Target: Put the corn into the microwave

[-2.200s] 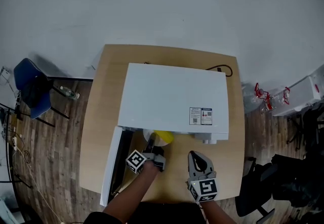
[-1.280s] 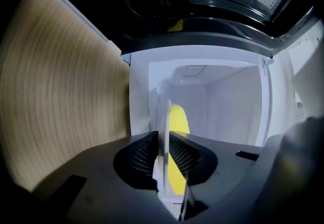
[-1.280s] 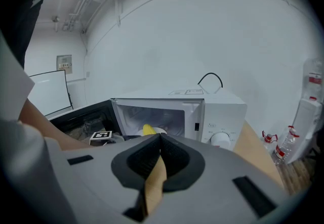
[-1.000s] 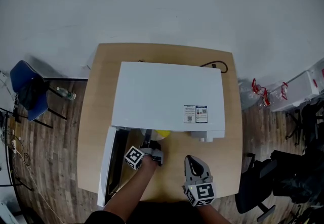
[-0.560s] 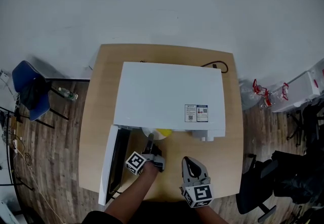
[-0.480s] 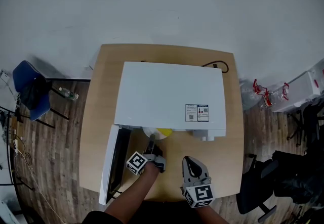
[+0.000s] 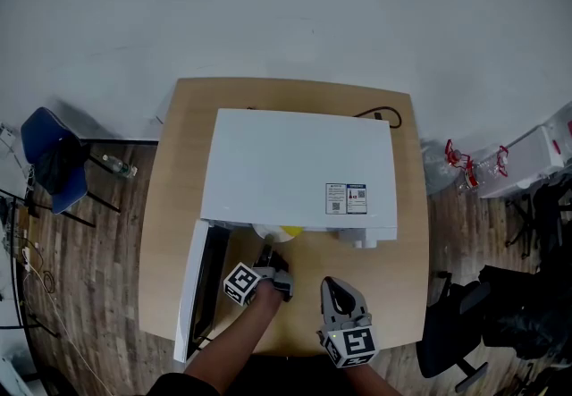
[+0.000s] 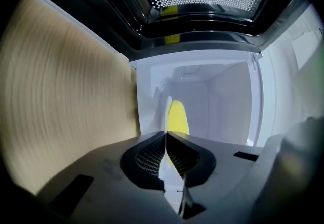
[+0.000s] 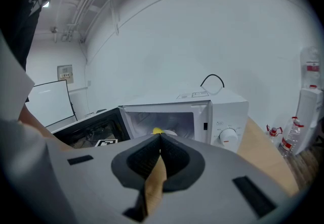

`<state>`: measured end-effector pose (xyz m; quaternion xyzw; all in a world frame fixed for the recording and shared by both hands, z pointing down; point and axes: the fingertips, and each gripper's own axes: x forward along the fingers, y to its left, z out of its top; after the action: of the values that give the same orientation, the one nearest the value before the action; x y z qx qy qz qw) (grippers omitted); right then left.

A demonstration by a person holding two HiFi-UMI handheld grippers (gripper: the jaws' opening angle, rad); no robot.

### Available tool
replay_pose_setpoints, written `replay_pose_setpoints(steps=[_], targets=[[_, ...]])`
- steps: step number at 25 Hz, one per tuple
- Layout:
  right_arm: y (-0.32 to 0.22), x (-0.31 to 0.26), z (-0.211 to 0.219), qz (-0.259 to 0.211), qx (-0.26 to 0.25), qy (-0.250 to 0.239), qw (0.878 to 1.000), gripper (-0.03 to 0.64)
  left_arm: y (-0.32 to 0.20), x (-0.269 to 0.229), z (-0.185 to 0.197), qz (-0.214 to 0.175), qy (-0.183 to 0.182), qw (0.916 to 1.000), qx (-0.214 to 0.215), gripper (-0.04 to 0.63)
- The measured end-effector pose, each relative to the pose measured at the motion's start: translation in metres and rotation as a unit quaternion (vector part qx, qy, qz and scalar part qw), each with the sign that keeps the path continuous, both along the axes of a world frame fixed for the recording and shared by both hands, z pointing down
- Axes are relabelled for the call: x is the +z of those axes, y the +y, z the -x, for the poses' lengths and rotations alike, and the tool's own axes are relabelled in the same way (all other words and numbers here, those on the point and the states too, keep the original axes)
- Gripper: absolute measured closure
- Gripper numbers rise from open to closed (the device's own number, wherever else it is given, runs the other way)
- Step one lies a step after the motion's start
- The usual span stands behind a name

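A white microwave (image 7: 295,162) stands on the wooden table (image 7: 174,171) with its door (image 7: 192,291) swung open to the left. The yellow corn (image 7: 290,231) lies on a white plate (image 7: 266,231) just inside the opening. My left gripper (image 7: 268,253) is right in front of the plate. Its jaws are closing, and in the left gripper view their tips (image 8: 165,134) meet just short of the plate's rim (image 8: 167,109), with the corn (image 8: 178,117) behind it. I see nothing between them. My right gripper (image 7: 335,287) hovers over the table to the right, shut and empty (image 9: 160,137).
A black cable (image 7: 384,122) lies behind the microwave. On the floor, a blue chair (image 7: 54,157) stands to the left, white containers (image 7: 527,166) to the right and a black chair (image 7: 465,332) at the lower right. The open door (image 9: 91,129) blocks the table's left front.
The plate with the corn sits deeper inside the microwave than two seconds ago. My left gripper drew back a little from the opening. The right gripper has stayed put.
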<state>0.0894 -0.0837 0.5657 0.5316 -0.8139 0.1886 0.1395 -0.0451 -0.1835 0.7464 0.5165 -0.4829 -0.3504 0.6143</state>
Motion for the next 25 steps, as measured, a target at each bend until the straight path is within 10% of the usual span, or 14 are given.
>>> replay_pose_setpoints(steps=[13, 25], targets=[[-0.008, 0.0, -0.005, 0.002, 0.002, -0.003, 1.0, 0.557, -0.03, 0.004, -0.004, 0.011, 0.021, 0.9988, -0.042, 0.574], [-0.01, -0.002, -0.008, 0.001, 0.009, -0.007, 1.0, 0.557, -0.015, -0.001, -0.008, 0.031, -0.024, 0.9992, 0.012, 0.571]])
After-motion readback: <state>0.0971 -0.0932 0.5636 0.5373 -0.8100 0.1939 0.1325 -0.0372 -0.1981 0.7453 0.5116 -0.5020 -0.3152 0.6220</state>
